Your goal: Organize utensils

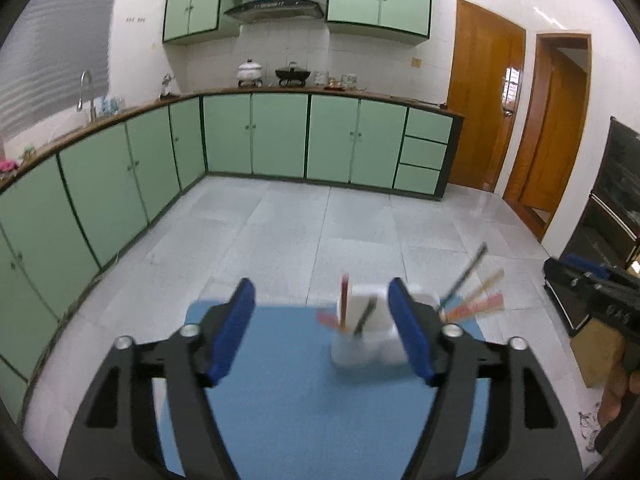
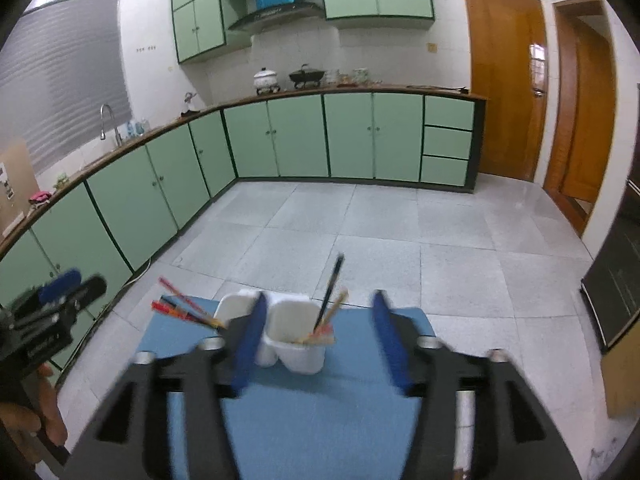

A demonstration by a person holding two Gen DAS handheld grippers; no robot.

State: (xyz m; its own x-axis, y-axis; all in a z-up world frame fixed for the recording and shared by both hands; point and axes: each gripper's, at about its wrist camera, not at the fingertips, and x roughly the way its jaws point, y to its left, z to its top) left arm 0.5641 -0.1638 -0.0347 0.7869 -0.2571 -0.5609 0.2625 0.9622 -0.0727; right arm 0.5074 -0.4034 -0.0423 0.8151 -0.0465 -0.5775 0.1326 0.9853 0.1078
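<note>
Blue mat (image 1: 280, 380) on a table, kitchen floor beyond. White two-compartment utensil holder (image 2: 298, 336) stands near the mat's far edge. Chopsticks (image 2: 330, 294), a dark one and paler ones, lean in its right-hand cup; red and orange chopsticks (image 2: 182, 308) fan out of the other cup, probably, though blur smears them. Left gripper (image 1: 322, 330) stands wide, nothing held. Right gripper (image 2: 316, 342) likewise wide and empty, the holder's right cup between its fingers.

White holder (image 2: 298, 336): smooth matt plastic; blue mat (image 2: 320, 420): matt, smooth, on the surface; left tool (image 1: 322, 332): matt black frame, blue pads, bright metal bolts; floor (image 2: 360, 240): speckled grey tile, slight sheen; doors (image 2: 504, 80): glossy wood.
</note>
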